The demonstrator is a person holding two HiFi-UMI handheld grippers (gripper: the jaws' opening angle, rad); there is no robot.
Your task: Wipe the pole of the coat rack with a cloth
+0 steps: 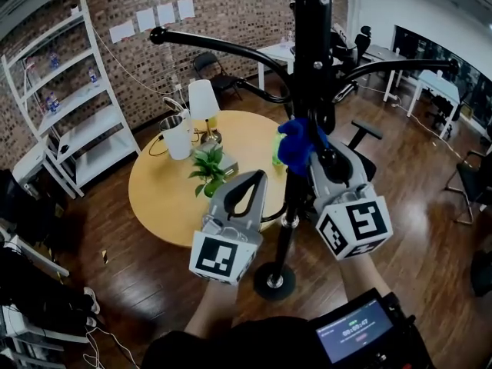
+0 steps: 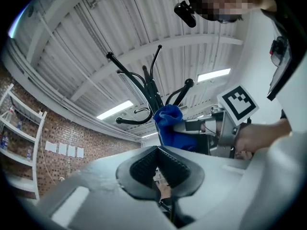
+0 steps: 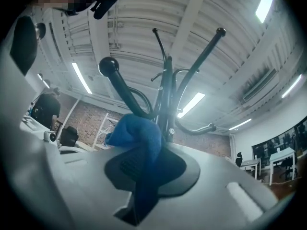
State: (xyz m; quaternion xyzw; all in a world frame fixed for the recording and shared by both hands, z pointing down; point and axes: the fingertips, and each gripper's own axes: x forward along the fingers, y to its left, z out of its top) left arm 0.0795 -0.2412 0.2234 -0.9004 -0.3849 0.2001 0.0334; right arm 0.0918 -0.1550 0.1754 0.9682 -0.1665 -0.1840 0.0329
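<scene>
The black coat rack pole (image 1: 311,68) rises through the middle of the head view from its round base (image 1: 274,280), with curved hooks spreading near the top. My right gripper (image 1: 313,149) is shut on a blue cloth (image 1: 297,144), which is pressed against the pole about halfway up. In the right gripper view the cloth (image 3: 139,143) bunches over the jaws beside the pole (image 3: 165,99). My left gripper (image 1: 256,178) sits lower and just left of the pole, shut and holding nothing. The left gripper view shows the cloth (image 2: 169,126) and the rack (image 2: 151,92) beyond its closed tips.
A round wooden table (image 1: 157,202) stands behind the rack with a potted plant (image 1: 206,169), a lamp (image 1: 204,102), a white jug (image 1: 178,138) and a green bottle (image 1: 277,151). A white shelf unit (image 1: 69,106) is at left, and desks and chairs at right.
</scene>
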